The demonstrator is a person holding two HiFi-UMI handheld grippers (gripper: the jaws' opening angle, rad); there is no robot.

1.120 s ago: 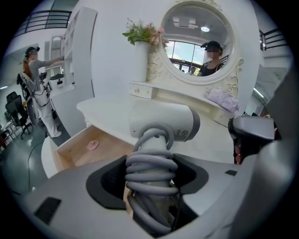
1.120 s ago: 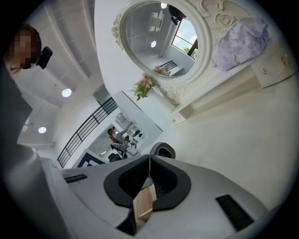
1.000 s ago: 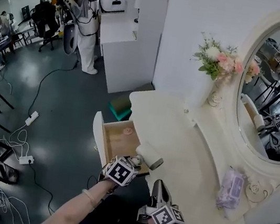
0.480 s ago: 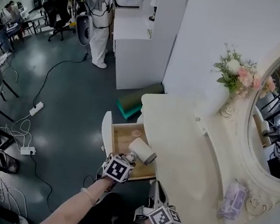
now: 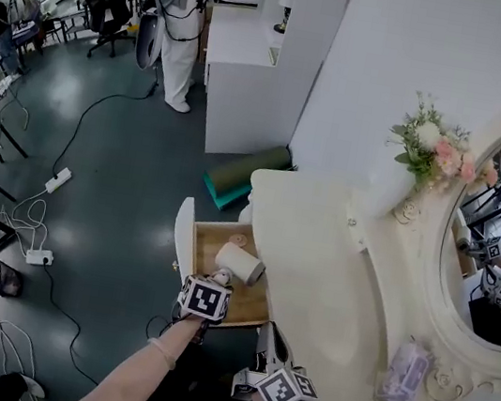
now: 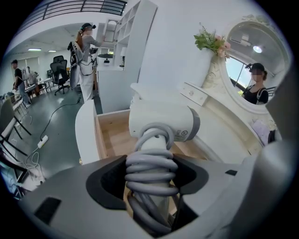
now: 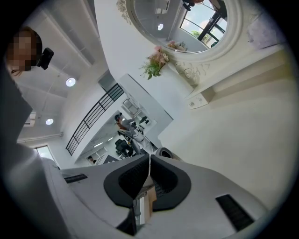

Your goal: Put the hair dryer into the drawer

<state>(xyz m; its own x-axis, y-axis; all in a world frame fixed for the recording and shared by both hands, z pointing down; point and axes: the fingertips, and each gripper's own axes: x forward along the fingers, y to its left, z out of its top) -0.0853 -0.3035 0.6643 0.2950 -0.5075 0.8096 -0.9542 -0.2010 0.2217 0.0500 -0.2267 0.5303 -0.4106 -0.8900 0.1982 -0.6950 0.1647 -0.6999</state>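
Observation:
The white hair dryer hangs low over the open wooden drawer of the white dressing table. My left gripper is shut on its handle, which has a grey cord coiled around it. In the left gripper view the dryer's barrel lies crosswise just beyond the jaws, above the drawer's wooden bottom. My right gripper sits to the right, at the table's front edge. Its jaws are shut with nothing between them, and it points across the tabletop.
A purple wipes pack, a flower vase and an oval mirror stand along the table's back. A green mat lies on the floor beside the table. Cables and power strips trail at left; a person stands far back.
My left gripper has carried the hair dryer leftwards and down, from the table's edge to over the drawer, rolling as it went. The right gripper shifted slightly and stayed shut.

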